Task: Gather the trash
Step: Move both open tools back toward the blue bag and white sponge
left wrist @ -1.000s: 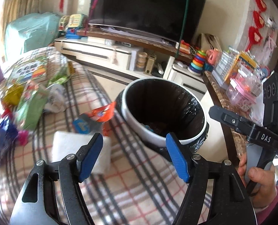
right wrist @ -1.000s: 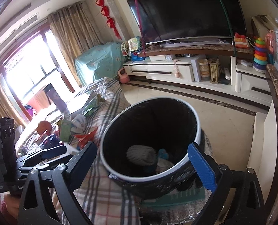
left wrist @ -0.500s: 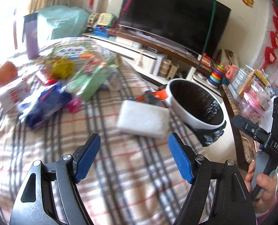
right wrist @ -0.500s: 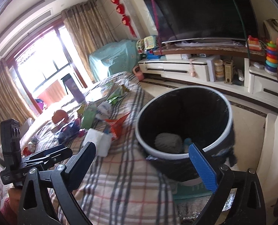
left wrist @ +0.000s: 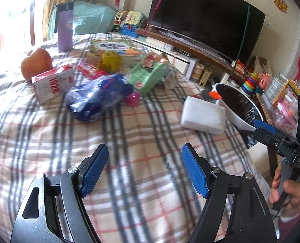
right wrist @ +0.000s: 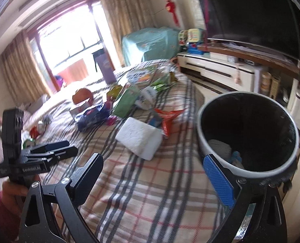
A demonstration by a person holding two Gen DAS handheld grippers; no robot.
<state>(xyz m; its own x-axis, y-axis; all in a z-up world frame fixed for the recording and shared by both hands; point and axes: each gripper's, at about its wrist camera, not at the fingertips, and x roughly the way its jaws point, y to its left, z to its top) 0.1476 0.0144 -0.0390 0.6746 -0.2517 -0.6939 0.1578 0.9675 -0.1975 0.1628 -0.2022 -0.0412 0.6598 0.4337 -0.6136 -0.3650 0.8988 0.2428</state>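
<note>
Left gripper (left wrist: 144, 170) wide open, nothing between the blue pads, hovering over the plaid-covered worktop (left wrist: 129, 141). Right gripper (right wrist: 156, 180) also spread wide and empty, over the same plaid cloth near the trash bin (right wrist: 249, 133). Bin sits at the worktop's right edge, white rim, black liner, mouth up and tilted toward the right wrist camera; crumpled whitish wad (right wrist: 219, 147) and a blue scrap visible at the bottom. White rectangular tissue pack (left wrist: 203, 117) lies flat just beside the bin, long axis running roughly left-right in the left wrist view, one short end toward the bin rim. Orange wrapper (right wrist: 168, 119) lies between the pack and the bin, crumpled, tips pointing toward the bin. Farther back, a cluster: blue plastic bag (left wrist: 101, 97), pink small object (left wrist: 133, 99) touching it, green packet (left wrist: 150, 75) lying on a diagonal, red-and-white carton marked 1928 (left wrist: 52, 83) tipped on its side, apple (left wrist: 36, 62) just behind the carton, yellow crumple (left wrist: 109, 60), picture book (left wrist: 111, 46) flat, purple tall box (left wrist: 65, 28) upright at the far edge. TV (left wrist: 206, 20) on a low cabinet behind. Some motion blur on the cloth.
</note>
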